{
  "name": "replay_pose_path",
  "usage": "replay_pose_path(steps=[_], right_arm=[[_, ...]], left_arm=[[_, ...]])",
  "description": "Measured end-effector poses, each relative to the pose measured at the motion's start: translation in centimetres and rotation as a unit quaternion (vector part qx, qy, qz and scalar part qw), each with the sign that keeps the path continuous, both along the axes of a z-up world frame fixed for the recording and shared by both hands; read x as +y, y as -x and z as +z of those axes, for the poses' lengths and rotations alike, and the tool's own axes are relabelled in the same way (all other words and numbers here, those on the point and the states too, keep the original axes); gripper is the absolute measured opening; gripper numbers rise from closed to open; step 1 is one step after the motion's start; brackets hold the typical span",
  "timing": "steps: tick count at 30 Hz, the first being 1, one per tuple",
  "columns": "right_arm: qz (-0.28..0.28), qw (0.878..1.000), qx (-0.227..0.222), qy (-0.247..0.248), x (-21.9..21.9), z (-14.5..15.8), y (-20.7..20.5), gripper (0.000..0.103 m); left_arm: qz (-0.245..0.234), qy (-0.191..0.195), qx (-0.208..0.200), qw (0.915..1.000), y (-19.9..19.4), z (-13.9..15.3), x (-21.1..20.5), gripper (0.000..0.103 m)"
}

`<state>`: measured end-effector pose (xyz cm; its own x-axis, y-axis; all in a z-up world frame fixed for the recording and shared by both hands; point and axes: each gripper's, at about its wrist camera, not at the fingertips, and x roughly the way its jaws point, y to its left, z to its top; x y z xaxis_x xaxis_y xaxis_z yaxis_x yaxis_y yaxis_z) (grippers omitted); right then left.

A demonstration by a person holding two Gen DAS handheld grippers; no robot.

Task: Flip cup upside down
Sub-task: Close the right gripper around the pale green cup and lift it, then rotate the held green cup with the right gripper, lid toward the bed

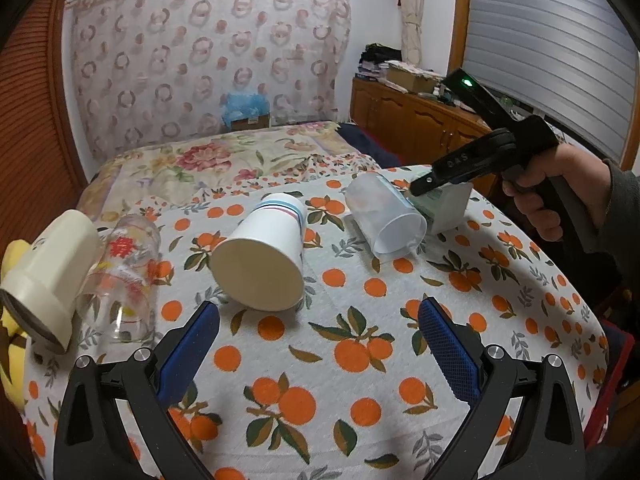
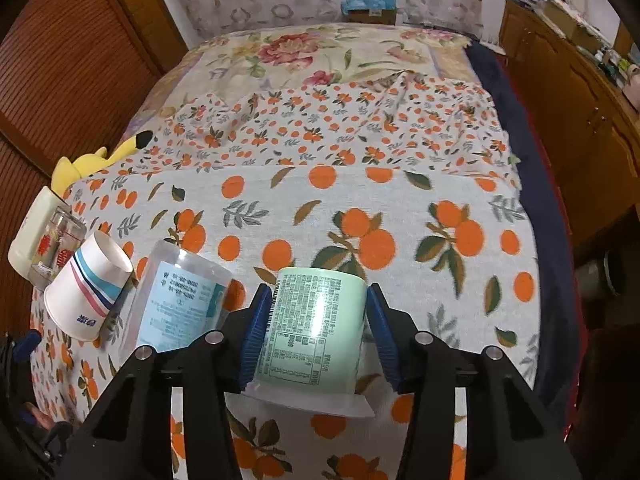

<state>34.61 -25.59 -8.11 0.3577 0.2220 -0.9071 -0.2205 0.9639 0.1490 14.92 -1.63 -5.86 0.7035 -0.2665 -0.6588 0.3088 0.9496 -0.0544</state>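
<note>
A green-labelled plastic cup (image 2: 316, 332) stands upside down on the orange-print cloth, rim flange down, between the blue pads of my right gripper (image 2: 318, 332), which is shut on it. In the left wrist view this cup (image 1: 448, 210) shows partly behind the right gripper (image 1: 436, 182). A blue-labelled clear cup (image 2: 176, 308) (image 1: 384, 216) lies beside it, upside down. A white paper cup with blue and pink stripes (image 1: 264, 256) (image 2: 88, 288) is also upside down. My left gripper (image 1: 320, 348) is open and empty, just in front of the paper cup.
A printed glass (image 1: 124, 276) and a cream plastic cup (image 1: 48, 272) stand inverted at the table's left edge (image 2: 44, 248). A yellow plush toy (image 2: 96, 162) lies behind them. A bed with a floral cover (image 2: 312, 56) lies beyond the table, wooden cabinets (image 2: 580, 112) at right.
</note>
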Motion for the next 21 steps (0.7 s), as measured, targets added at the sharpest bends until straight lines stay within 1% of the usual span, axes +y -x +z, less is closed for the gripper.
replay_pose_path(steps=[5, 10, 16, 21], right_arm=[[0.006, 1.000, -0.024, -0.014, -0.3, 1.8, 2.8, 0.051], [0.036, 0.998, -0.040, -0.035, 1.4, 2.7, 7.2, 0.051], [0.088, 0.993, -0.041, -0.072, 5.3, 2.7, 12.8, 0.051], [0.127, 0.987, -0.032, -0.095, 8.8, 2.4, 17.0, 0.052]], left_arm=[[0.004, -0.001, -0.012, 0.9999, 1.6, 0.5, 0.7, 0.095], [0.015, -0.003, -0.024, 0.9996, 3.6, 0.6, 1.6, 0.095], [0.031, -0.010, -0.028, 0.9991, 5.9, 0.3, 2.9, 0.095], [0.044, -0.005, -0.027, 0.9987, 7.8, 0.3, 4.4, 0.095]])
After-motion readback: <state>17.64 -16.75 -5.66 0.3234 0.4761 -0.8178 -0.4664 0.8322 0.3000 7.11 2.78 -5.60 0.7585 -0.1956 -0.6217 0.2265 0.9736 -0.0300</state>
